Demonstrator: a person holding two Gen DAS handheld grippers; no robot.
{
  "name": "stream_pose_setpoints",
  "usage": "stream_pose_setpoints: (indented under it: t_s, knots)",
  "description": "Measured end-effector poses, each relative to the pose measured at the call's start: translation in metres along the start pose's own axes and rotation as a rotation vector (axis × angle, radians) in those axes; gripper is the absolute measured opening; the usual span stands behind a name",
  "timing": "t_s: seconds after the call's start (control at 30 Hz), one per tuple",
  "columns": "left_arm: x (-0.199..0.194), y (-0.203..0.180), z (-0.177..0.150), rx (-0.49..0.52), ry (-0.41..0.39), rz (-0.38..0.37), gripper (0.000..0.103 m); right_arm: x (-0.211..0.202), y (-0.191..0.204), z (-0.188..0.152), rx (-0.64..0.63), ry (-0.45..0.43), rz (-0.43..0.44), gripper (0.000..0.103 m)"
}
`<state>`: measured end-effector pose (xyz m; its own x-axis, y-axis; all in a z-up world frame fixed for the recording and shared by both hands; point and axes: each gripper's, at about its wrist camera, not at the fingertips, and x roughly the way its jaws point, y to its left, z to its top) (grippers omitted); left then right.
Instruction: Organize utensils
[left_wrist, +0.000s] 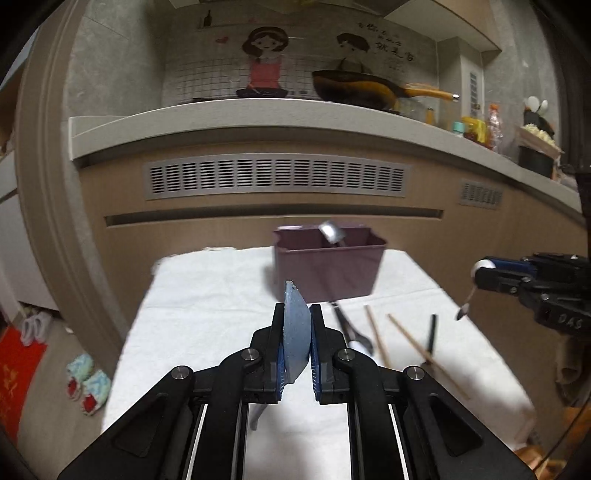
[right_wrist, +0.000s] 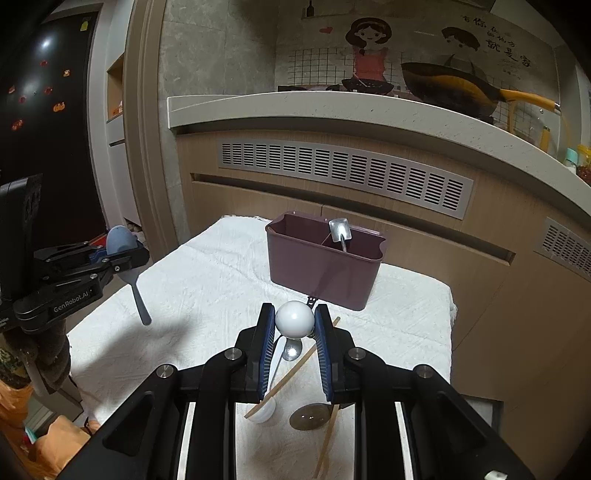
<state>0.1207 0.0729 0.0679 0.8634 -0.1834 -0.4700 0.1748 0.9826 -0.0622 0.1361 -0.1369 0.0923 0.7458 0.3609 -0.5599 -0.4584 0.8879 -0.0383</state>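
Right wrist view: each tool (right_wrist: 294, 320) pinches one spoon (right_wrist: 294, 319); one holder (right_wrist: 323, 258) holds one.

Both wrist cameras look forward and slightly down along their own fingers, close above the white-covered worktop (left_wrist: 207, 295). Each frames the maroon caddy (right_wrist: 321, 266) at centre and the kitchen counter (left_wrist: 258, 114) across the top.

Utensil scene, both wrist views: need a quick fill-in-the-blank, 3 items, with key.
1. The left gripper is shut on a ____ spoon.
2. The right gripper grips a stick by its white ____.
3. A metal spoon stands in the ____ bin.

Missing: blue; ball; purple
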Motion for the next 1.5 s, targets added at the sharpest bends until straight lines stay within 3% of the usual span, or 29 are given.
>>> stream_pose_setpoints:
  t_s: [0.2, 0.43, 0.57, 0.73, 0.9, 1.13, 1.2, 1.33, 1.43, 1.5]
  knots:
    - [-0.001, -0.023, 0.035, 0.022, -0.04, -0.071, 0.011, -0.012, -0.003, 0.02, 0.007, -0.04, 0.016, 0.02]
    - [0.006, -0.029, 0.133, 0.011, -0.153, -0.175, 0.011, -0.031, -0.028, 0.1, 0.03, -0.177, 0.037, 0.02]
    - [0.031, -0.025, 0.167, -0.003, -0.207, -0.198, 0.011, -0.011, -0.048, 0.141, 0.051, -0.215, 0.049, 0.02]
    - [0.09, -0.015, 0.193, -0.047, -0.197, -0.226, 0.011, 0.041, -0.078, 0.169, 0.115, -0.211, 0.11, 0.02]
    - [0.161, -0.004, 0.188, -0.072, -0.105, -0.248, 0.011, 0.109, -0.106, 0.165, 0.197, -0.141, 0.151, 0.02]
    - [0.249, 0.006, 0.148, -0.12, 0.073, -0.263, 0.013, 0.191, -0.123, 0.123, 0.291, 0.037, 0.198, 0.02]
    - [0.268, 0.01, 0.135, -0.145, 0.132, -0.26, 0.015, 0.208, -0.123, 0.11, 0.298, 0.09, 0.205, 0.021]
    - [0.28, 0.015, 0.119, -0.163, 0.16, -0.236, 0.019, 0.231, -0.118, 0.088, 0.292, 0.178, 0.199, 0.021]
    - [0.267, 0.019, 0.115, -0.155, 0.136, -0.228, 0.033, 0.22, -0.109, 0.085, 0.229, 0.138, 0.121, 0.026]
    - [0.25, 0.022, 0.114, -0.139, 0.095, -0.209, 0.055, 0.206, -0.102, 0.085, 0.178, 0.098, 0.072, 0.031]
